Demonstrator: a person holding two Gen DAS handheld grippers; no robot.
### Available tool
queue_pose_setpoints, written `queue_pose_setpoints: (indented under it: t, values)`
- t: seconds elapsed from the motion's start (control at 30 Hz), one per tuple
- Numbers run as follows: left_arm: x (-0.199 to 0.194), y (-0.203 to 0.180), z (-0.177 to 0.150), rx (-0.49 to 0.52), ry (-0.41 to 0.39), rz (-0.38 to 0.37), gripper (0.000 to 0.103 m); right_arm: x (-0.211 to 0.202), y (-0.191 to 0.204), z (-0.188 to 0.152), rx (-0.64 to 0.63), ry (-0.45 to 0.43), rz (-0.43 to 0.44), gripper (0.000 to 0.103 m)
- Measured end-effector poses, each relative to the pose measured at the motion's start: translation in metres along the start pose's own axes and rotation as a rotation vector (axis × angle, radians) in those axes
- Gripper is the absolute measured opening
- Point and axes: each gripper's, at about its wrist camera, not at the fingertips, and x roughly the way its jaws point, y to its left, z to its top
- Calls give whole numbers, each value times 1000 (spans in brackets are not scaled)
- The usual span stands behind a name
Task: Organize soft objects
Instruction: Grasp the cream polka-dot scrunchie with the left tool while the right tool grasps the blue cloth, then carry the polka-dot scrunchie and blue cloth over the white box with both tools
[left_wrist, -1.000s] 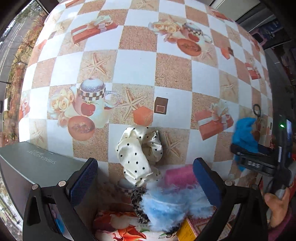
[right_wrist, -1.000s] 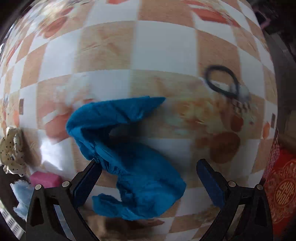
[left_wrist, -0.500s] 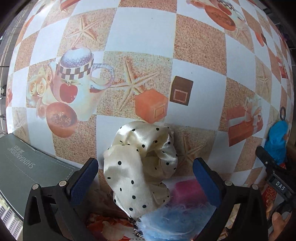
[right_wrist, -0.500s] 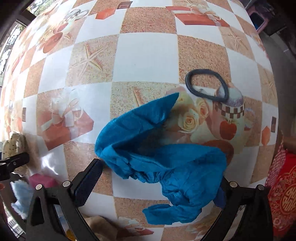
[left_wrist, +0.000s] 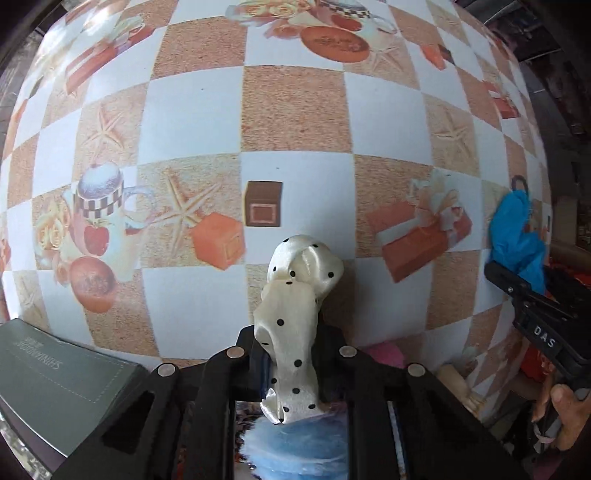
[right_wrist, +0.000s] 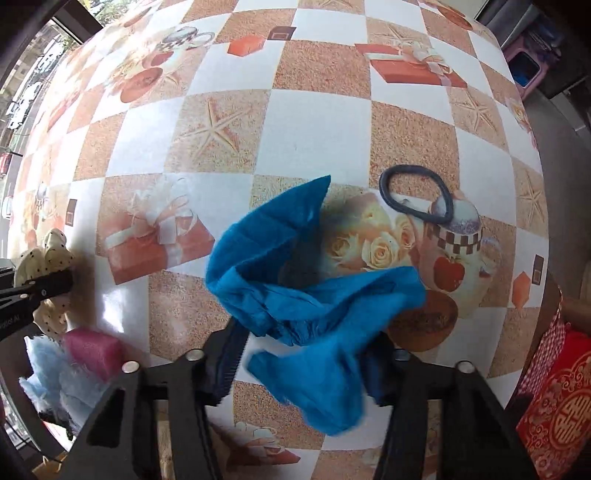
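Observation:
My left gripper is shut on a cream scrunchie with black dots, which stands up between the fingers. The scrunchie also shows at the left edge of the right wrist view. My right gripper is closing around a crumpled blue cloth on the checkered tablecloth; the fingers are partly closed, with the cloth bunched between them. The blue cloth also shows at the far right of the left wrist view. A black hair tie lies beyond the cloth.
A pink sponge and a fluffy light blue item lie near the table's front edge. A grey box lies at the lower left. A red patterned bag is at the right.
My left gripper has closed on the dotted scrunchie. My right gripper's fingers have moved inward around the blue cloth, which has bunched up.

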Motion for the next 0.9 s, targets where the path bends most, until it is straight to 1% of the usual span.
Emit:
queue_pose_setpoints:
  t: [0.03,0.1,0.23,0.33,0.47,0.5,0.67,0.9]
  values:
    - [-4,-2,-2,10,-20,7,18,-3,-4,0,18,0,41,32]
    - [-13,-7,-8,33,-55,11,18,-9,-12,-3,69,-6,101,32]
    - [-43,-15,-23,89,-133,8,18,-33,-22,-10,119,-54,171,32]
    - [-73,-33,-31,118,-181,-21,18,-53,-25,-17,153,-79,211,32]
    - [-103,-51,-36,184,-237,-37,18,-75,-28,-30,180,-106,233,32]
    - [-109,-54,-42,203,-250,-39,18,-78,-29,-31,185,-110,237,32]
    - [-135,-71,-66,276,-295,-44,19,-103,-25,-59,214,-135,258,32]
    - [-153,-62,-104,327,-315,-62,19,-130,-7,-92,249,-186,281,32]
